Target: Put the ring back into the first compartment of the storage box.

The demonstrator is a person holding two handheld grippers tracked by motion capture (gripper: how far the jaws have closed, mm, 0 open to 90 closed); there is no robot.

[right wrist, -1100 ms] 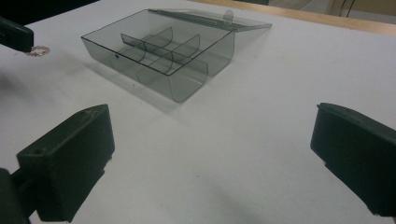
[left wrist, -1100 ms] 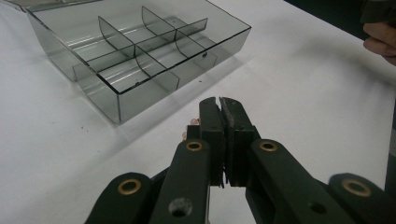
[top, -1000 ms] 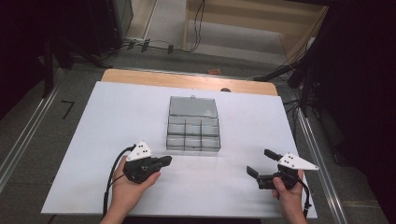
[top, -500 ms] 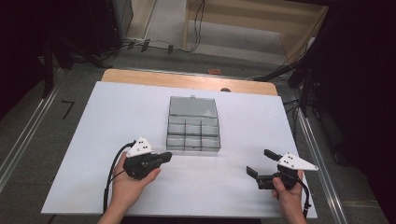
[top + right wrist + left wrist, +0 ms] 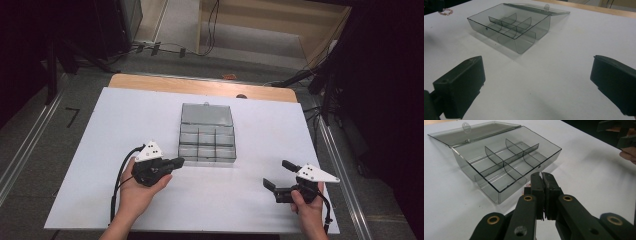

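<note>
At the middle of the white, matte table (image 5: 125, 115) stands the compartment box (image 5: 206, 135), a rectangular case of smoky grey transparent plastic with thin, glossy walls. Its hinged lid (image 5: 207, 114) lies folded back flat on the far side and carries a small rounded clasp tab at its outer edge. Thin dividers of the same plastic, with tops that dip in a curve, split the interior into a grid of small cells. A strip of bare wooden board (image 5: 200, 87) shows along the far edge of the table.

Left gripper (image 5: 179, 161): black, angular body with a white three-cornered plate on top, held in the left hand (image 5: 137, 192), cable looping back beside the wrist. Its tip lies just beside the near left corner of the box. In the left gripper view the two flat black pads (image 5: 537, 182) are pressed together with no gap visible. A small loop of pink beads (image 5: 445, 11) sits at that tip, seen from the right gripper view and as a pinkish trace beside the pads (image 5: 526, 192). The exact pinch point is hidden, but the loop appears caught between the closed pads.

Right gripper (image 5: 275, 173): same build, held in the right hand (image 5: 307, 207) near the front right of the table, well apart from the box. Its blocky, matte black jaws stand wide apart, with bare table between them and nothing in their hold.
</note>
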